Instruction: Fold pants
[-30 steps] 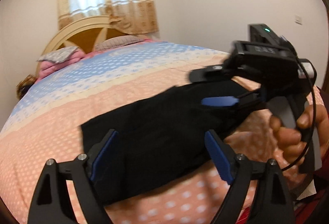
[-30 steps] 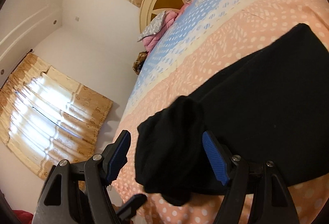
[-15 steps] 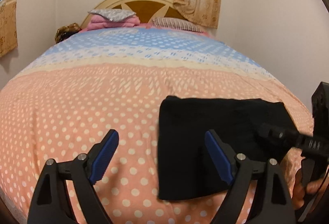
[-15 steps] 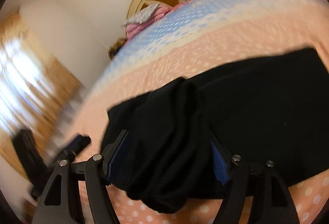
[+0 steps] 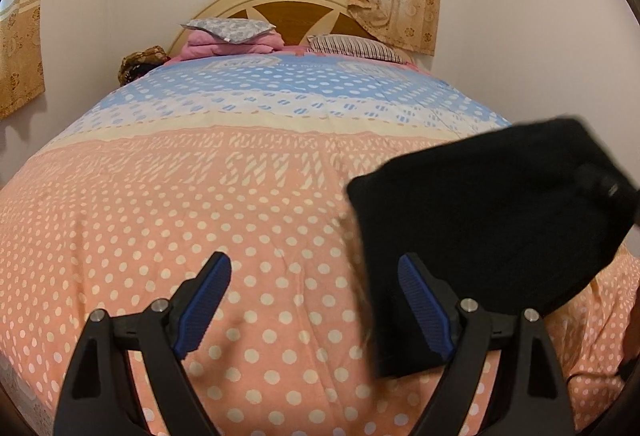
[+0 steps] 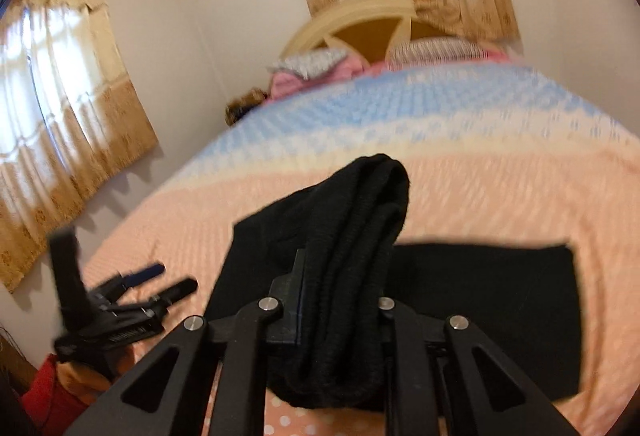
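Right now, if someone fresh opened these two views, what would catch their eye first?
Probably the black pants, a bunched fold of them pinched in the right tongs, which have just closed on it, at the bottom centre of the right view, the rest spread flat on the bed. Next, the dotted pink-and-blue bedspread filling both views, with the left tongs open above it, holding nothing.
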A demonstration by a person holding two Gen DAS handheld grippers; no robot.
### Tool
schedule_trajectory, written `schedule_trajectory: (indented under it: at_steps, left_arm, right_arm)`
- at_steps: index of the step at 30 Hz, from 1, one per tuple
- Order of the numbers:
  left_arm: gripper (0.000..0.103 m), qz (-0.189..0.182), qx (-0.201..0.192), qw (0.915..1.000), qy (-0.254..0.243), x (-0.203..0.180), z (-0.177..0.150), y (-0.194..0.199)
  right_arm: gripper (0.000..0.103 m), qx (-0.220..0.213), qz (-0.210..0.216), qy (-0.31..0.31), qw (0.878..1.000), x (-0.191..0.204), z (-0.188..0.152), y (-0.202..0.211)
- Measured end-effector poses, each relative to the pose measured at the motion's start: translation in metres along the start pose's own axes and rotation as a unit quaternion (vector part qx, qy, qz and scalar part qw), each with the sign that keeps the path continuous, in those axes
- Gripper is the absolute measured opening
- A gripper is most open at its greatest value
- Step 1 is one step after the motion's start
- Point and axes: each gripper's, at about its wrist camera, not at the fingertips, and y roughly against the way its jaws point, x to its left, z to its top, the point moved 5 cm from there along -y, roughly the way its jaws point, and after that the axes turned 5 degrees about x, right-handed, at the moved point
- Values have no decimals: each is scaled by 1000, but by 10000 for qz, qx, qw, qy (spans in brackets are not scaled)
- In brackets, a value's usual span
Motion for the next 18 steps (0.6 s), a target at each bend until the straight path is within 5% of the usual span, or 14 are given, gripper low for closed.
schedule_trajectory:
  at_steps: [5,11,18]
  left_arm:
    - [88,-61,27,10000,-57,-8,1,-6]
    - [88,-182,117,9995,-244,-29,1,-17]
    - [88,-217,110,9987,-441,-45,4,-20]
  right_arm:
    - [16,-236,-651,135,9975,-46,6,39]
    - [16,470,-1303,-390,9896,-115,-45,22]
    - [16,545,-1286,-633,9882,-131,-65,15]
